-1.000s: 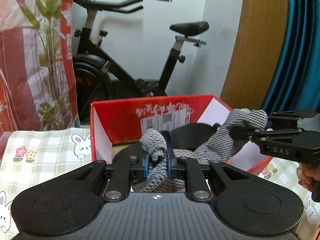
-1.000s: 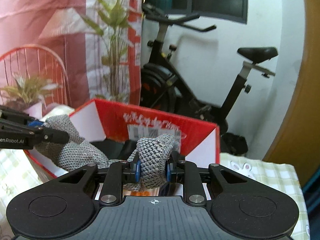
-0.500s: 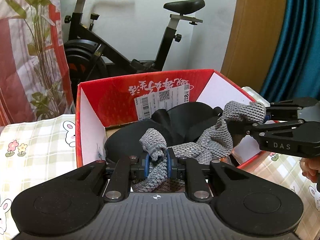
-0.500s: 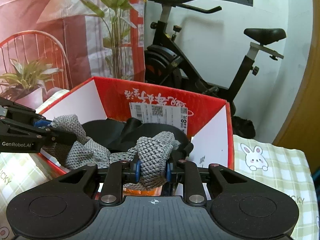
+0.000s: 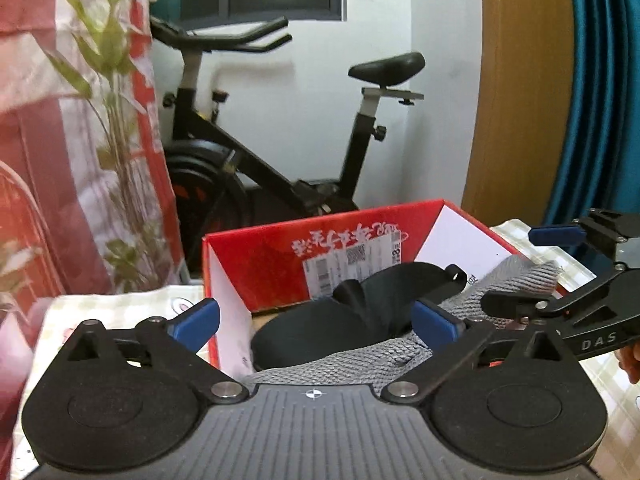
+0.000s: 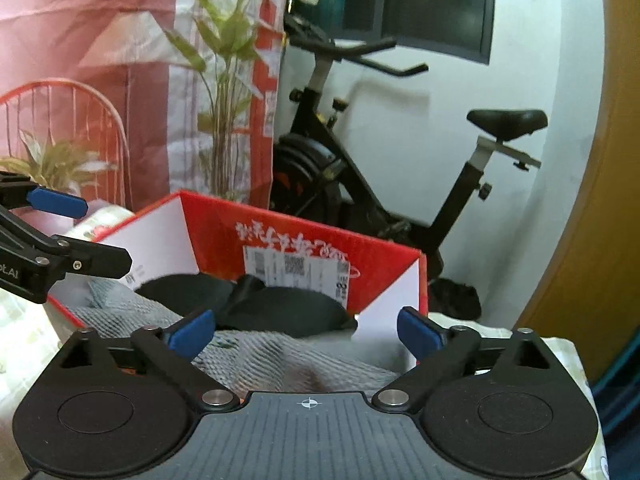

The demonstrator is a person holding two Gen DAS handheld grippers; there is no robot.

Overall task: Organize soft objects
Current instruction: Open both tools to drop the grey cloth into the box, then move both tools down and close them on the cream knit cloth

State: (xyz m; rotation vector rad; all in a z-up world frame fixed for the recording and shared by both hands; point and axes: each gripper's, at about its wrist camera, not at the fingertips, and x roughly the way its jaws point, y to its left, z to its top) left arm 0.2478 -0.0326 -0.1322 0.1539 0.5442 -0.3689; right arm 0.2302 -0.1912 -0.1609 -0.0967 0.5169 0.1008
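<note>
A grey knitted cloth (image 5: 360, 360) lies loose in the red cardboard box (image 5: 320, 224), draped over a black soft item (image 5: 352, 320). My left gripper (image 5: 316, 324) hangs over the box's near side. Its jaws are opening wide, and the cloth lies below them, untouched by the blue pads (image 5: 196, 324). In the right wrist view the same grey cloth (image 6: 280, 360) spreads under my right gripper (image 6: 304, 332), whose jaws are also opening and clear of it. Each gripper shows in the other's view, the right gripper (image 5: 528, 270) and the left gripper (image 6: 80, 230), both spread wide.
The box (image 6: 320, 240) stands on a checked tablecloth (image 5: 120, 304) with rabbit prints. Behind it are an exercise bike (image 5: 280, 168), a tall plant (image 6: 224, 120) against a red and white curtain, a wooden panel (image 5: 516, 100) and a blue curtain (image 5: 600, 100).
Both grippers were shut on the ends of the grey cloth and have let go. The cloth has dropped flat into the box over the black item.
</note>
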